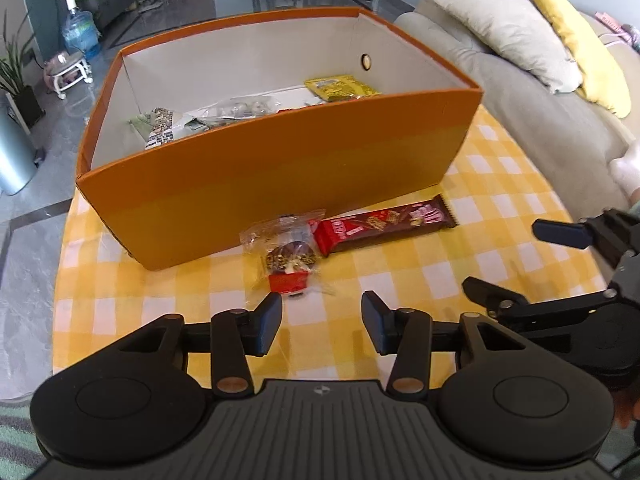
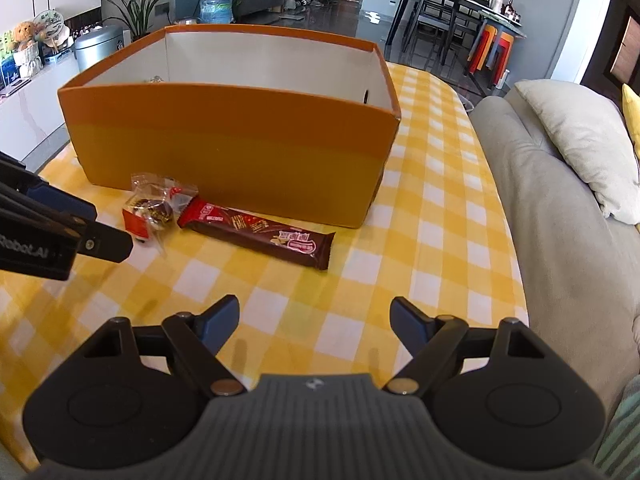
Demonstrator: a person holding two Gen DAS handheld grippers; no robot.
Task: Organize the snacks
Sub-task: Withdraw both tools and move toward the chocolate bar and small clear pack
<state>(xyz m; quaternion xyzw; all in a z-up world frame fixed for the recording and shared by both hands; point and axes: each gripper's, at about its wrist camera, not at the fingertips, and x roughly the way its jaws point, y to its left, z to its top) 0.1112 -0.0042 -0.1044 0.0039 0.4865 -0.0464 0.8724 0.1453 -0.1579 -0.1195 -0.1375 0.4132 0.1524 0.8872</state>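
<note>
An open orange cardboard box with a pale inside (image 1: 280,168) stands on the desk covered by a yellow-and-white checked cloth (image 1: 460,264). From the left wrist view its floor holds several snacks: a yellow printed packet (image 1: 340,87) near the far right corner, a clear crinkled bag (image 1: 240,110) in the middle, and a black-and-white patterned packet (image 1: 162,128) leaning at the left end. A small round hole (image 1: 366,62) pierces the right end wall. From the right wrist view the near wall hides nearly all of these contents.

Outside the box, just in front of its near wall, lie two snacks still on the cloth. A clear plastic wrapper holding a round chocolate piece with a red label (image 1: 290,258) sits to the left; a long brown-and-red chocolate bar wrapper (image 1: 384,224) lies to its right, its red end touching or overlapping the clear wrapper.

The left gripper (image 1: 322,320) hangs above the cloth just short of the clear wrapper, fingers moderately apart with nothing between them. The right gripper (image 2: 314,322) hangs short of the chocolate bar, fingers wide and empty.

A beige sofa (image 2: 560,208) with a cream cushion (image 2: 580,136) and a yellow cushion (image 1: 576,36) borders the desk's right edge. A water bottle (image 2: 216,2) and a metal bin (image 2: 98,46) stand beyond.
</note>
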